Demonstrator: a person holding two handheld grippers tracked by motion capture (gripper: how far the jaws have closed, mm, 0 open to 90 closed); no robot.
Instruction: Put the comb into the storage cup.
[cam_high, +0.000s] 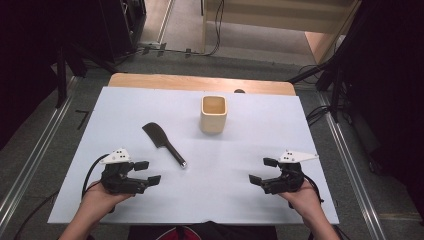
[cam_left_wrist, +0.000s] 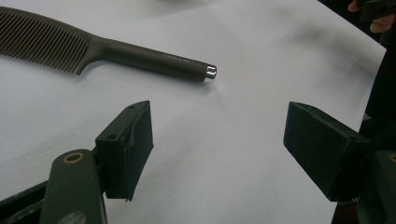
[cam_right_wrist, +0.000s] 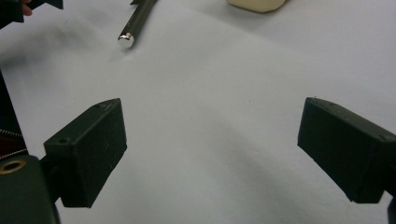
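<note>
A dark comb (cam_high: 163, 142) with a silver-capped handle lies flat on the white sheet, left of centre. In the left gripper view the comb (cam_left_wrist: 116, 50) lies just beyond my jaws, teeth to the left, handle tip toward the right. Behind it stands a cream square cup (cam_high: 214, 114), upright and empty. My left gripper (cam_high: 148, 172) rests low at the front left, open, with nothing between its jaws (cam_left_wrist: 217, 149). At the front right my right gripper (cam_high: 263, 170) is open too, over bare sheet (cam_right_wrist: 212, 149). The comb's handle end (cam_right_wrist: 133, 28) and the cup's base (cam_right_wrist: 257, 4) lie ahead of it.
The white sheet (cam_high: 125, 105) covers a wooden table whose far edge (cam_high: 200, 82) is bare. Floor rails, cables and dark stands surround the table. A person's hands hold both grippers at the near edge.
</note>
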